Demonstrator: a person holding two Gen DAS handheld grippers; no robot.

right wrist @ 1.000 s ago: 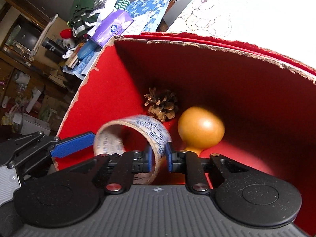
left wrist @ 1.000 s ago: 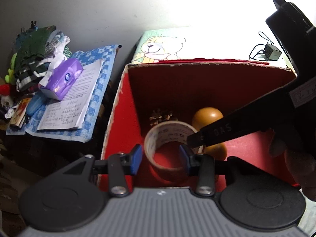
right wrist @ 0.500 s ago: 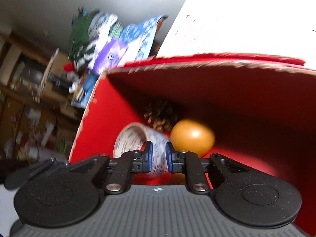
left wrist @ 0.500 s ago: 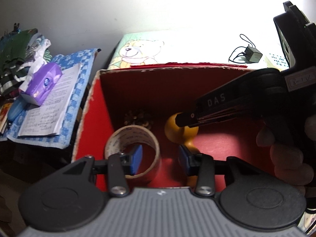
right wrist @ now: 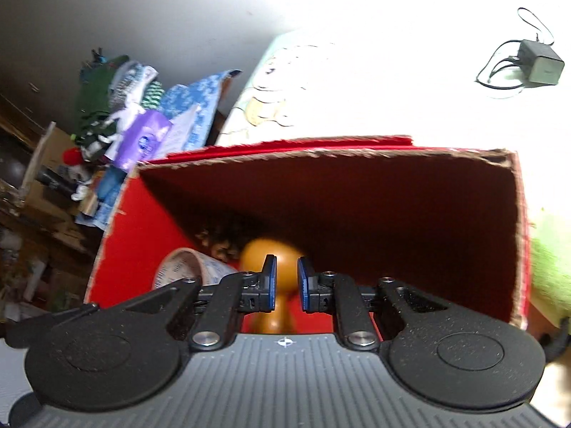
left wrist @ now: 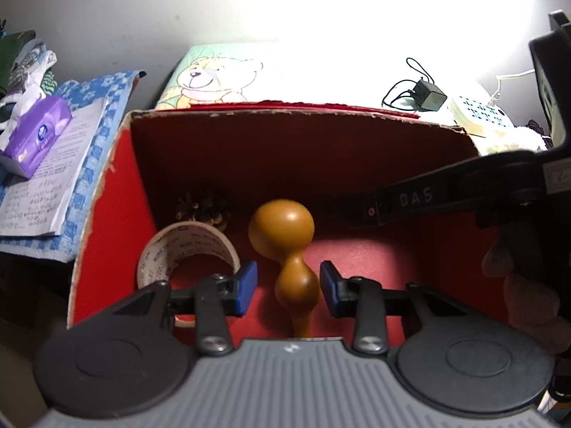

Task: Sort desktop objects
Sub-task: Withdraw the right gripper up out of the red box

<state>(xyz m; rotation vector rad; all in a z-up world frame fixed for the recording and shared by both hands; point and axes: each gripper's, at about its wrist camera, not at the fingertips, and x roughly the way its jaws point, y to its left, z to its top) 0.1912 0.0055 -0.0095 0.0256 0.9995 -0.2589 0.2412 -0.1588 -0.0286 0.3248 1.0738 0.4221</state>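
A red cardboard box [left wrist: 117, 178] [right wrist: 514, 235] holds a tape roll [left wrist: 185, 249] [right wrist: 185, 267], an orange wooden gourd [left wrist: 285, 235] [right wrist: 267, 253] and a pine cone [left wrist: 203, 207] [right wrist: 221, 239]. My left gripper [left wrist: 287, 285] is open and empty above the box, its fingers either side of the gourd's neck in the image. My right gripper [right wrist: 285, 281] is slightly open and empty above the box; its arm crosses the left wrist view at right [left wrist: 446, 196]. The tape roll lies free at the box's left.
A purple tissue pack [left wrist: 32, 139] [right wrist: 142, 139] and papers [left wrist: 46, 185] lie on a blue cloth at left. A bear-print mat [left wrist: 214, 78] lies behind the box. A black charger [left wrist: 428, 94] [right wrist: 539, 60] sits far right. Something green [right wrist: 549, 267] lies right of the box.
My right gripper let go of the tape roll and drew back up out of the box, opening a little. The tape roll now rests in the box. My left gripper shifted right.
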